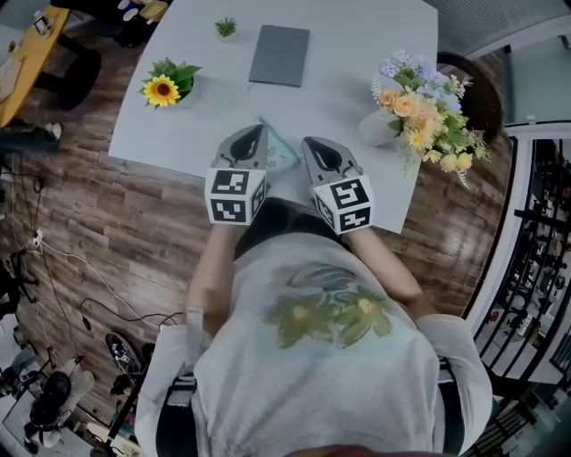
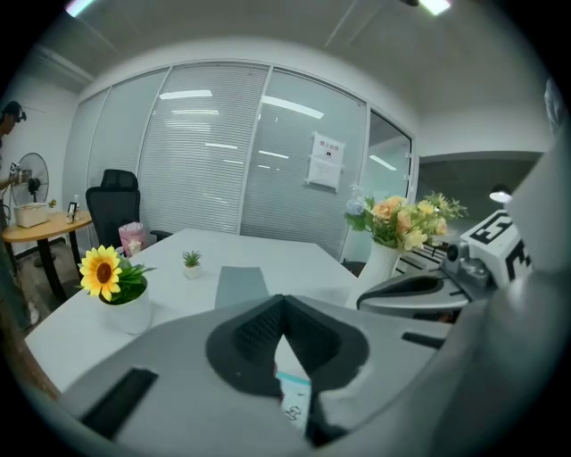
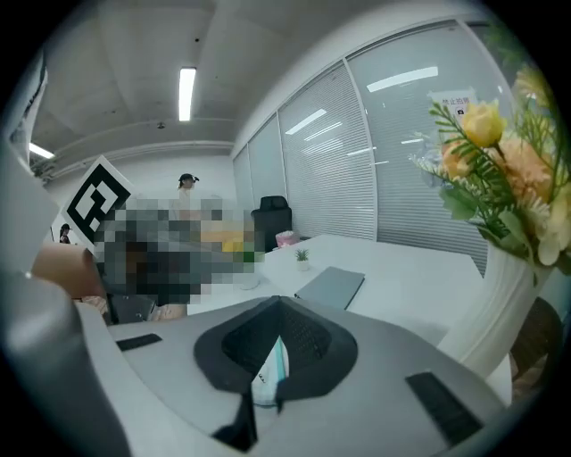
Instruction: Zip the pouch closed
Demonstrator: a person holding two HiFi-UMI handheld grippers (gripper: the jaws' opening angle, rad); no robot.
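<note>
**Head view, read left to right.** A white tabletop (image 1: 357, 45) stands on a wood-plank floor (image 1: 89, 223). At its left side a sunflower (image 1: 161, 90) sits in a white pot (image 1: 188, 93). Further back stands a small green plant (image 1: 226, 28), and to its right a grey notebook (image 1: 279, 55) lies flat and closed.

At the near edge of the tabletop you hold the two grippers side by side, with their marker cubes toward you and their tips pointing away.

- **Left gripper:** Your left gripper (image 1: 260, 134) has its jaws closed on the pouch (image 1: 282, 153), a pale teal piece that shows between the two grippers. In the left gripper view the dark pads meet at their tips. Lower down, a strip of white-and-teal pouch material with small print is pinched between them.
- **Right gripper:** Your right gripper (image 1: 310, 145) also has its jaws shut on the pouch. The right gripper view shows a thin pale edge with a teal border clamped between the pads.

The pouch spans the gap from one gripper to the other, over the near edge of the tabletop. Whether it rests on the surface cannot be told.

At the right side of the tabletop a bouquet (image 1: 424, 107) of orange, yellow and pale blue flowers stands in a white vase (image 1: 375, 129), well apart from the right gripper.
</note>
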